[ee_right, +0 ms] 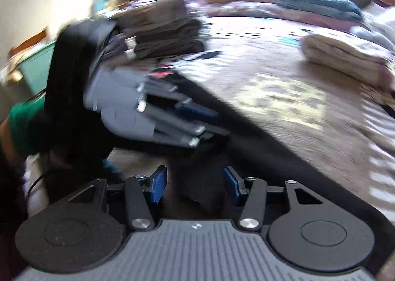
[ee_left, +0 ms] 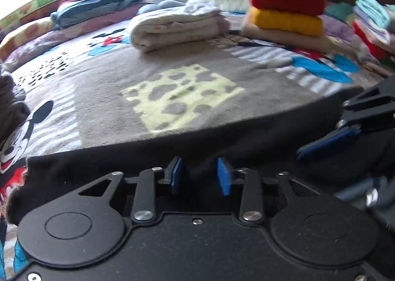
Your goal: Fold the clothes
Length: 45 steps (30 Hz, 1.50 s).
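Note:
A black garment (ee_left: 222,137) lies flat along the near edge of the bed, its straight far edge running across the blanket; it also shows in the right wrist view (ee_right: 259,147). My left gripper (ee_left: 199,176) sits low over it with its blue pads apart, black cloth between them but not pinched. It appears blurred in the right wrist view (ee_right: 209,120). My right gripper (ee_right: 195,183) is open above the same garment, with nothing clamped. In the left wrist view my right gripper (ee_left: 340,123) comes in from the right edge, one blue pad resting near the cloth.
The bed carries a grey cartoon-mouse blanket (ee_left: 172,98). A black, red, yellow and beige folded stack (ee_left: 286,9) stands at the back, a rolled white cloth (ee_left: 172,26) beside it. More piles sit at the right (ee_left: 370,24), and a dark grey stack (ee_right: 163,31) at the left.

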Each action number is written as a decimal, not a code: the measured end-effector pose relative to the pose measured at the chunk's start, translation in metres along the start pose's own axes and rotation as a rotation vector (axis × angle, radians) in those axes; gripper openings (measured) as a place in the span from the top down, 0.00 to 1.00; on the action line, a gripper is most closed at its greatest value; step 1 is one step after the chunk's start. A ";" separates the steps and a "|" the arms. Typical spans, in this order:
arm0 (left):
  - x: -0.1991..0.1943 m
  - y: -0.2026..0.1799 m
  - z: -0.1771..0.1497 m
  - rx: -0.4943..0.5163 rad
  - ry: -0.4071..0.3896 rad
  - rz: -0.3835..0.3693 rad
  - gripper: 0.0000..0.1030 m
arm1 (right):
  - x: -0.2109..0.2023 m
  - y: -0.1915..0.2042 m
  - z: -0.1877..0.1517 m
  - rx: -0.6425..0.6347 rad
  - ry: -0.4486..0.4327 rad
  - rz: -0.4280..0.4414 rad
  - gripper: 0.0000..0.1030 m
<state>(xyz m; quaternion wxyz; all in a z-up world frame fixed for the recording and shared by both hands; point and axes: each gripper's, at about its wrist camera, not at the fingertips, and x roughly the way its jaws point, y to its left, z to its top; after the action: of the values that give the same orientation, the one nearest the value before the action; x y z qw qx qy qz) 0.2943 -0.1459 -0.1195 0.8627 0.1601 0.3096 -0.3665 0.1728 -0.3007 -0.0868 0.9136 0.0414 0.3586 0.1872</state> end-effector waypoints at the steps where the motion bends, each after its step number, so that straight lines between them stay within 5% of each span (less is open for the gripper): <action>1: -0.005 0.007 0.003 -0.028 -0.018 0.034 0.67 | -0.001 -0.006 0.000 0.017 -0.002 -0.022 0.50; 5: -0.016 0.030 0.005 -0.094 -0.036 0.030 0.67 | -0.002 -0.019 0.004 0.033 -0.004 -0.073 0.50; 10: -0.006 0.020 0.000 -0.038 0.012 0.049 0.66 | 0.024 -0.023 0.022 0.021 0.052 -0.068 0.57; 15: -0.013 0.071 -0.005 -0.197 -0.007 0.167 0.67 | 0.035 -0.050 0.029 0.092 0.077 -0.118 0.63; 19: -0.031 0.105 -0.005 -0.295 -0.036 0.203 0.67 | 0.021 -0.045 0.027 0.011 0.044 -0.225 0.60; 24: -0.041 0.079 0.005 -0.234 -0.080 0.034 0.69 | 0.014 -0.033 0.032 -0.016 -0.011 -0.172 0.72; 28: -0.015 0.025 0.005 -0.080 -0.015 -0.051 0.80 | 0.033 -0.018 0.029 -0.031 0.034 -0.075 0.78; 37: 0.010 0.037 0.007 -0.055 0.004 0.102 0.81 | 0.037 0.040 -0.002 -0.293 0.053 -0.116 0.76; 41: 0.013 0.049 0.018 -0.048 -0.026 0.263 0.81 | 0.034 0.056 -0.007 -0.360 0.042 -0.167 0.76; 45: -0.016 0.051 0.025 -0.070 -0.063 0.045 0.81 | 0.031 0.048 -0.003 -0.289 0.050 -0.138 0.75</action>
<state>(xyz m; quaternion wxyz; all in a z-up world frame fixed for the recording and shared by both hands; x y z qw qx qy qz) 0.3333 -0.1148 -0.0874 0.8851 0.1250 0.2914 -0.3406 0.1767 -0.2444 -0.0989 0.9115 -0.1202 0.3525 0.1747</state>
